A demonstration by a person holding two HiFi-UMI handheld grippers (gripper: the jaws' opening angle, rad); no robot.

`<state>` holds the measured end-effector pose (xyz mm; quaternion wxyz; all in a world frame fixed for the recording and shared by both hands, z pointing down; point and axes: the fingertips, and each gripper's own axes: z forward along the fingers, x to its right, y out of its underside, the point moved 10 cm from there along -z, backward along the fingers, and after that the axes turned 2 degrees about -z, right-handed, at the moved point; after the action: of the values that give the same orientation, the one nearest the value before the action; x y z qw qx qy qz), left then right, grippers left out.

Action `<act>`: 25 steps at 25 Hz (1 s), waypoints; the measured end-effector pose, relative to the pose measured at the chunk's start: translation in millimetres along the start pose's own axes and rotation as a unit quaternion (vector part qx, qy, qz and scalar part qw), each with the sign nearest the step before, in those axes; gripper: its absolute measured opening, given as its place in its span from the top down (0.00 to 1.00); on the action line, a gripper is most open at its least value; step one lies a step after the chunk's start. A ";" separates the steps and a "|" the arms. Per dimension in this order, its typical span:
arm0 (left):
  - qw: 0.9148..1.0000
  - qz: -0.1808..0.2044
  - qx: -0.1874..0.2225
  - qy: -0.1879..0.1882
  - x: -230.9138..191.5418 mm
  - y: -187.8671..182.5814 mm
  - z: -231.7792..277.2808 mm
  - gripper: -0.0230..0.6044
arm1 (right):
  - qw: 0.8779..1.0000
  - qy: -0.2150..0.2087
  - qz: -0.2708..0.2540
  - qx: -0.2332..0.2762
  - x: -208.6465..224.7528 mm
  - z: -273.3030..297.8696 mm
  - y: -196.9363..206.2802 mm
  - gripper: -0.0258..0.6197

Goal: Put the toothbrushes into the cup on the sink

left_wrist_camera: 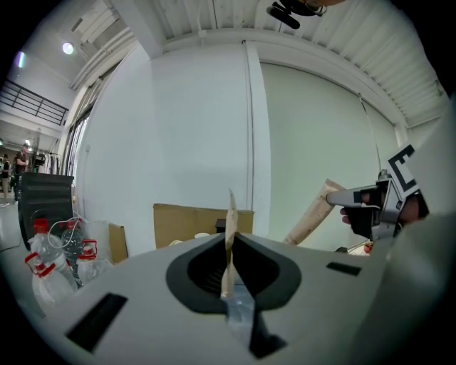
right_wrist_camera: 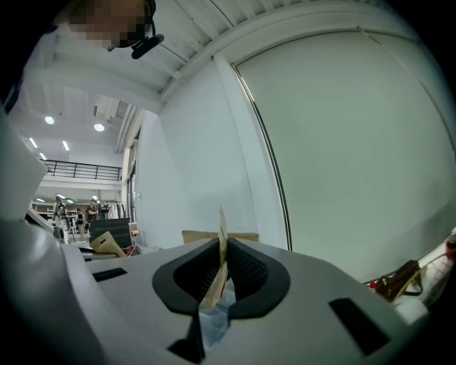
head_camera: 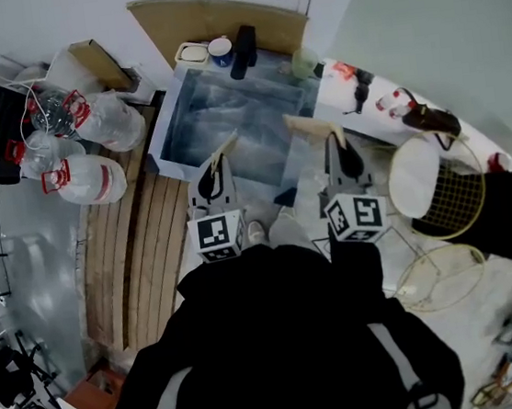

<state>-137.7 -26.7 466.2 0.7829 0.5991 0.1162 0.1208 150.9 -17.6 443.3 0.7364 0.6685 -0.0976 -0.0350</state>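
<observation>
At far left, jugs (head_camera: 86, 178) stand beside floor planks (head_camera: 141, 250), clear of the work. Left gripper (head_camera: 216, 169): jaws nearly together, clamped on a thin, tan-wrapped toothbrush (head_camera: 224, 150) whose free end juts forward over the near edge of the sink (head_camera: 227, 119). Cup (head_camera: 220, 51): on the sink's back ledge, just left of a dark bottle (head_camera: 243, 50) and well apart from both grippers. Right gripper (head_camera: 338, 147): jaws likewise clamped on a second toothbrush (head_camera: 309, 126), which angles left across the sink's right rim.

Step in hand, as judged: the carry to the cup, with neither brush in it yet. To do it well, the brushes should go in one at a time. Each is held over the cup, tipped so its free end points down into the mouth, and lowered inside the rim before the jaws part. The bottle stands close, so an approach from the left or front seems safer, and a light cup may tip if nudged
</observation>
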 end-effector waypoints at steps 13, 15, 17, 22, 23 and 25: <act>0.999 -0.005 0.013 -0.031 9.9 -20.5 42.9 0.93 | 1.000 -0.022 0.007 0.000 34.7 42.6 -4.7 0.91; 0.999 -0.002 0.020 -0.035 9.8 -25.6 46.8 0.93 | 1.000 -0.022 0.009 -0.002 36.7 43.4 -5.4 0.91; 0.999 0.004 0.020 -0.037 5.9 -28.5 51.9 0.93 | 1.000 -0.024 0.008 -0.001 37.8 45.9 -4.5 0.91; 0.999 0.005 0.027 -0.038 -10.8 -39.4 69.3 0.93 | 1.000 -0.020 0.004 -0.002 36.4 54.8 -4.9 0.91; 0.999 0.005 0.026 -0.040 -15.3 -41.6 73.6 0.93 | 1.000 -0.018 0.005 -0.001 35.0 57.3 -5.7 0.91; 0.999 0.007 0.026 -0.036 -22.3 -46.5 82.1 0.93 | 1.000 -0.013 0.006 -0.002 31.4 58.9 -7.4 0.91</act>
<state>-129.6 -120.5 443.0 0.7700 0.6240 0.0867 0.1014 171.0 -81.6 444.2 0.7364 0.6663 -0.1105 -0.0394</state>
